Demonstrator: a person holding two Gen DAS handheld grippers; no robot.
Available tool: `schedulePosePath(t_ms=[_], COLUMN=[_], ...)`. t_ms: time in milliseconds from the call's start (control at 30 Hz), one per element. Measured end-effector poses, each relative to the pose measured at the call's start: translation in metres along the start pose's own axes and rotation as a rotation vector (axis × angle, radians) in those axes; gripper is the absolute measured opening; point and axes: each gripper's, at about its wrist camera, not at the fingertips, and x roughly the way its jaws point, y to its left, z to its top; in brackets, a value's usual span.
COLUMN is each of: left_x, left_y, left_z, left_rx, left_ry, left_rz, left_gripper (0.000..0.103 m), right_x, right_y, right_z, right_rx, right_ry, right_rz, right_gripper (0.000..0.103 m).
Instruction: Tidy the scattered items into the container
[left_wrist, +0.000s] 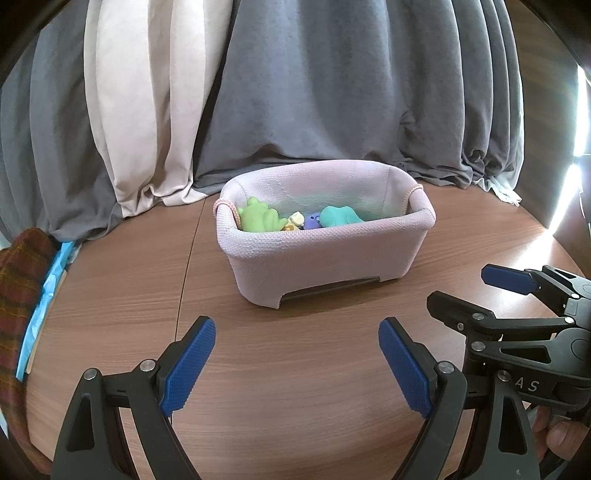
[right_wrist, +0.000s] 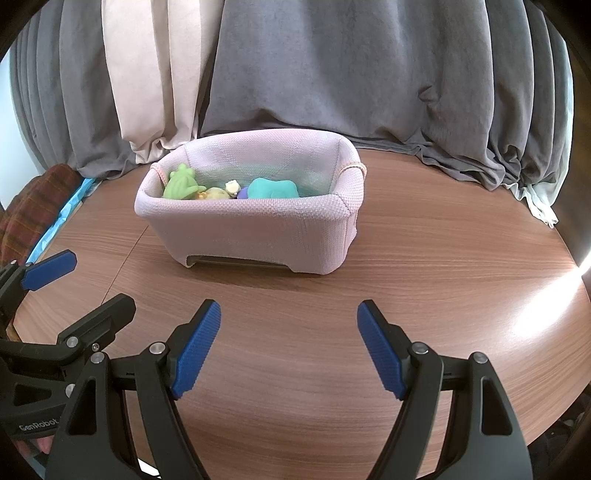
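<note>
A pale pink fabric basket (left_wrist: 325, 254) (right_wrist: 255, 236) stands on the round wooden table. Inside lie a green frog toy (left_wrist: 258, 218) (right_wrist: 181, 182), a teal toy (left_wrist: 340, 217) (right_wrist: 271, 189), a purple toy (left_wrist: 312, 220) and a small cream toy (right_wrist: 232, 186). My left gripper (left_wrist: 297, 332) hangs open over bare wood in front of the basket, nothing between its blue pads. My right gripper (right_wrist: 289, 317) is likewise open and empty, short of the basket. Each gripper shows at the edge of the other's view: the right gripper (left_wrist: 476, 291), the left gripper (right_wrist: 92, 280).
Grey and cream curtains (left_wrist: 295, 92) hang right behind the table. A plaid cloth (left_wrist: 18, 280) and a blue strip (left_wrist: 48, 291) lie at the table's left edge. Sunlight glares on the right rim (right_wrist: 546, 295). A person's fingers (left_wrist: 557, 435) hold the right gripper.
</note>
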Motion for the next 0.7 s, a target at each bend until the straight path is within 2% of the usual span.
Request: schedulePosePath(t_ms=[533,700], left_x=[0.0012,0.0014], left_y=[-0.0025,-0.0018], left_z=[-0.006,-0.0066], left_rx=[-0.024,-0.033], left_ry=[0.007,0.006], left_rz=[0.019,0.024], left_gripper=[0.088,0.092], right_x=[0.0007,-0.0002], right_y=[-0.0008,-0.0023], right_z=[-0.0036,-0.0036], right_rx=[-0.005,-0.001], right_ry=[0.004,0.002], right_rz=[-0.013,-0.013], right_gripper=[0.074,0.074])
